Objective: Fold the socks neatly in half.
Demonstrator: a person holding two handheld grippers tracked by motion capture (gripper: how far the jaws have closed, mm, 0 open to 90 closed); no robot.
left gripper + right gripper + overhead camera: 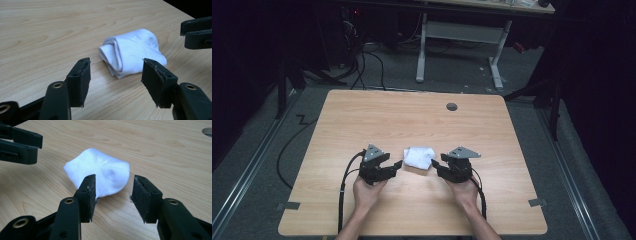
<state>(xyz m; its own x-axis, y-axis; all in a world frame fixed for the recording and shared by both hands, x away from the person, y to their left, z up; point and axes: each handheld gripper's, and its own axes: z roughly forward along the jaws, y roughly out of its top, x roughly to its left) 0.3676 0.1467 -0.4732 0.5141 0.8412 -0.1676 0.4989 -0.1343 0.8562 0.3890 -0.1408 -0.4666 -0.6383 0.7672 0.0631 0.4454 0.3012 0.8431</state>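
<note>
The folded white cloth [419,157] is lying on the wooden table [362,115], just below the centre of the high view, directly between the two grippers. In the left gripper view the cloth [132,51] is sitting right of centre, ahead of the jaws, with its rolled fold edges facing the camera and its long axis running from the lower left toward the upper right of that frame. The left gripper [398,164] is standing open, its pads clear of the fabric and nothing between them; in its own view the gripper [116,80] is aiming slightly left of the bundle. The right gripper [435,163] is also standing open; in its own view the gripper [113,195] is pointing at the near edge of the cloth [100,171], which is lying left of centre, with the left pad overlapping the fabric in the picture, though contact cannot be confirmed. Judged from these views, the right gripper is slightly nearer, and each would need only a short advance toward the frame centre to close on an edge. Nothing is standing in the way: the round cable port [452,106] is lying well apart toward the upper centre, and each gripper's cable is trailing back toward the bottom edge.
</note>
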